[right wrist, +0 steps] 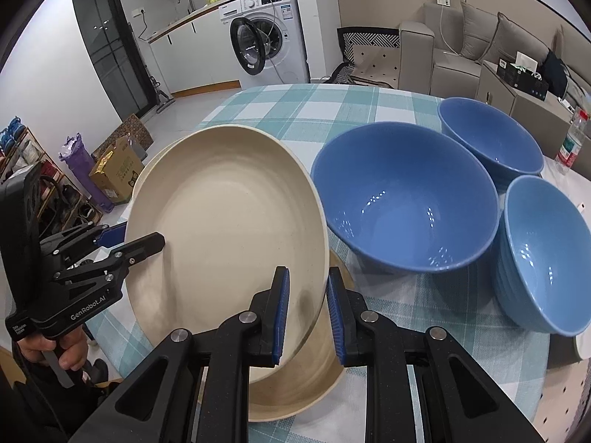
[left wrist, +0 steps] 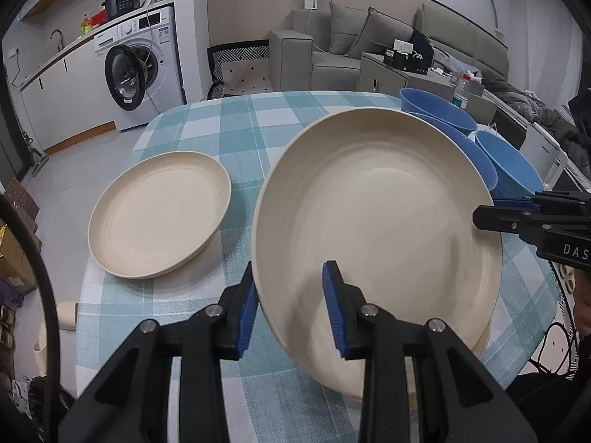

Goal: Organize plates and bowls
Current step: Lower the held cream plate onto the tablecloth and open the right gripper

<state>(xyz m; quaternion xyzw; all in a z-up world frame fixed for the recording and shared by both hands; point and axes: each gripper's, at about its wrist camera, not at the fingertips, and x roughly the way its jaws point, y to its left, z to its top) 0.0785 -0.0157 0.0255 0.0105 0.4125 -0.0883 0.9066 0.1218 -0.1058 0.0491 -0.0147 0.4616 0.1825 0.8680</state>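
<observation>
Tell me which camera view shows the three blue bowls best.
The right wrist view: all three blue bowls show their open insides, side by side on the checked tablecloth. The left wrist view shows only parts of them, half hidden behind the held cream plate.

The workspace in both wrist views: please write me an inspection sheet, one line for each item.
Surface: table under a teal checked cloth.
Job's things: held cream plate, tilted, above a second cream plate on the cloth; third cream plate lying apart; three blue bowls, large, far, near, standing close together.
Clutter: plastic bottle at the table's edge.
Grippers: left gripper and right gripper each clamp the held plate's rim, on opposite sides.
Cables: black cable beside the left gripper.
Surroundings: washing machine, door open; grey sofa; shoe rack.
</observation>
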